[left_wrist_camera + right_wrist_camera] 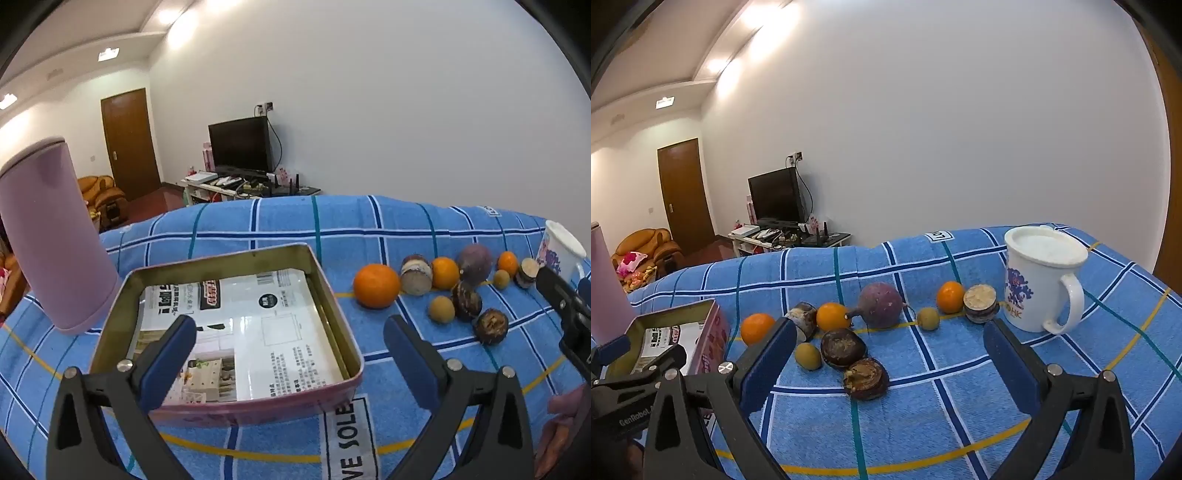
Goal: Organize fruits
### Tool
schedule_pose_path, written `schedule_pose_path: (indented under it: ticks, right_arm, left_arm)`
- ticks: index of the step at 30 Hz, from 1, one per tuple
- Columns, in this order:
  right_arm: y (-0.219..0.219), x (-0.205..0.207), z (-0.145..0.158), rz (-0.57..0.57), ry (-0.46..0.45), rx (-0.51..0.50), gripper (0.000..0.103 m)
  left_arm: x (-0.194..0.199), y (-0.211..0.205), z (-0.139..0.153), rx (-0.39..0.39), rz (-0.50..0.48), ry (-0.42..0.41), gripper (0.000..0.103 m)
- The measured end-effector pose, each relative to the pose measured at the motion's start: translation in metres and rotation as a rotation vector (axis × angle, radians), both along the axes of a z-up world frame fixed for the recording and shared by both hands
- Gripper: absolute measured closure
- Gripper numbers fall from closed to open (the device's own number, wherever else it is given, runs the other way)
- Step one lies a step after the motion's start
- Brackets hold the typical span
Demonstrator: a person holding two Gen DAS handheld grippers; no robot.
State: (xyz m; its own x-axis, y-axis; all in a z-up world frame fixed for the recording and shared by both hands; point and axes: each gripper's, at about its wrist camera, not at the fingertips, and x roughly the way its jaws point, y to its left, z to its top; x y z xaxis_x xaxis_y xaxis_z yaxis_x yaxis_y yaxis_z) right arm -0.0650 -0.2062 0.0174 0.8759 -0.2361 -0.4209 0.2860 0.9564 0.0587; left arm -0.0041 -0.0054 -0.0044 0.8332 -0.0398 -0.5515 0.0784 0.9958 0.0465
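Several fruits lie on the blue checked cloth (pixel 960 406): oranges (pixel 376 285) (pixel 833 316), a purple round fruit (pixel 880 305), small yellow-green fruits (pixel 808 355) and dark brown ones (pixel 866 378). A pink tin (pixel 354 373) lined with printed paper sits left of them. My left gripper (pixel 290 336) is open and empty, over the tin's near right part. My right gripper (pixel 890 343) is open and empty, just in front of the fruit cluster. It also shows at the right edge of the left wrist view (pixel 565 299).
A tall pink cylinder (pixel 51 236) stands left of the tin. A white lidded mug (pixel 1039 278) stands right of the fruits. The cloth's far edge drops off toward a room with a TV.
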Motion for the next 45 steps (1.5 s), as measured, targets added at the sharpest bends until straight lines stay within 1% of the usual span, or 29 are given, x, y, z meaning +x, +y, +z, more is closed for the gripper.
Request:
schedule_pose_path:
  ticks: [3,9,16,26,45]
  right_arm:
    - [-0.0003,-0.0003,0.0003,-0.007,0.0,-0.006,0.001]
    - [0.0004,-0.0004,0.0006,-0.004,0.001,-0.011,0.001]
    - [-0.0011,-0.0003,0.0,0.004,0.006,0.002,0.001]
    - [0.0019,-0.0013,0.0002,0.014,0.003,-0.004,0.001]
    - [0.0001,-0.0007,-0.0008,0.022,0.009,0.018,0.001]
  left_arm:
    - [-0.0029,0.0008,0.0023,0.005,0.001,-0.02,0.0]
    - [0.0013,0.0051,-0.0002,-0.017,0.01,0.004,0.0]
    - [-0.0002,0.0,-0.0023,-0.001,-0.005,0.005,0.0]
    - [0.0019,0.0006,-0.0045,-0.015,-0.004,0.022,0.0]
    - [0.0009,0.0023,-0.0048,-0.014,0.004,0.02,0.0]
